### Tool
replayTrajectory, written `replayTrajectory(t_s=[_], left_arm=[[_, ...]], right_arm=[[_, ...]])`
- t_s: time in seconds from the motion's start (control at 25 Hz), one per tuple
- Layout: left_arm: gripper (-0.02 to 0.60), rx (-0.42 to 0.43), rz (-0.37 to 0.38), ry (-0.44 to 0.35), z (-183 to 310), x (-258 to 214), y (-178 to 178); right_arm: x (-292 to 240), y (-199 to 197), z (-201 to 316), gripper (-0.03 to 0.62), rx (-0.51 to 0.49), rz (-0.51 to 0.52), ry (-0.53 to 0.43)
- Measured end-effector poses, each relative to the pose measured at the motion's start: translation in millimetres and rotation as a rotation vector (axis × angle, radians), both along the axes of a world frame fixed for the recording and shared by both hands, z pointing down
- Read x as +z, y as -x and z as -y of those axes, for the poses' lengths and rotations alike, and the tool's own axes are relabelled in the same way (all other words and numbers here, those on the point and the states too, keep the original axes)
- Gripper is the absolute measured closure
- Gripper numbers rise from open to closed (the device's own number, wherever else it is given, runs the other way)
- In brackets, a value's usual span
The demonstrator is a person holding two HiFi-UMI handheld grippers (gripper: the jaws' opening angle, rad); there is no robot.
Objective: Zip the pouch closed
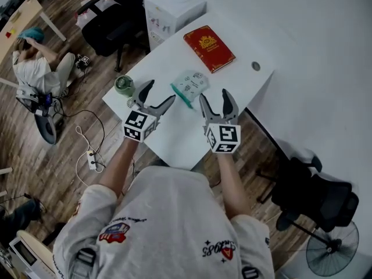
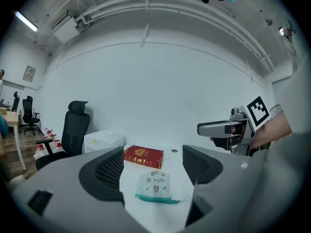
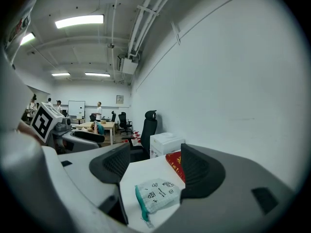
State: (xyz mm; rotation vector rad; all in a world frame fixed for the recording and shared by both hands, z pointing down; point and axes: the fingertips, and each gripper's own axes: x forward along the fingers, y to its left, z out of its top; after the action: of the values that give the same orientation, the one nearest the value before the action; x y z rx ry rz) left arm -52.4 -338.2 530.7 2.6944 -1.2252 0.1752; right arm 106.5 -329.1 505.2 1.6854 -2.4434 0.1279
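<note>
A strip of bare table (image 1: 171,133) was left open in front of the pouch (image 1: 190,86), and the path to it from the near edge was unobstructed. The left gripper (image 1: 161,92) and the right gripper (image 1: 214,95) were held over that strip with jaws apart, the pouch lying ahead of both. The left gripper's outer side was crowded by a green round object (image 1: 124,85) at the table's corner. Beyond the pouch, apart from it, the way was bounded by a red book (image 1: 209,48).
</note>
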Motion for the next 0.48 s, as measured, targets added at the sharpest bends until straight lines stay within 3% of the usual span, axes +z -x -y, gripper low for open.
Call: replayTrajectory(t_s=[0.48], left_arm=[[0.215, -0.005, 0.009, -0.001, 6.2, 8.9, 3.7]], right_arm=[[16.4, -0.5, 2.9, 0.282, -0.002, 0.018, 0.014]])
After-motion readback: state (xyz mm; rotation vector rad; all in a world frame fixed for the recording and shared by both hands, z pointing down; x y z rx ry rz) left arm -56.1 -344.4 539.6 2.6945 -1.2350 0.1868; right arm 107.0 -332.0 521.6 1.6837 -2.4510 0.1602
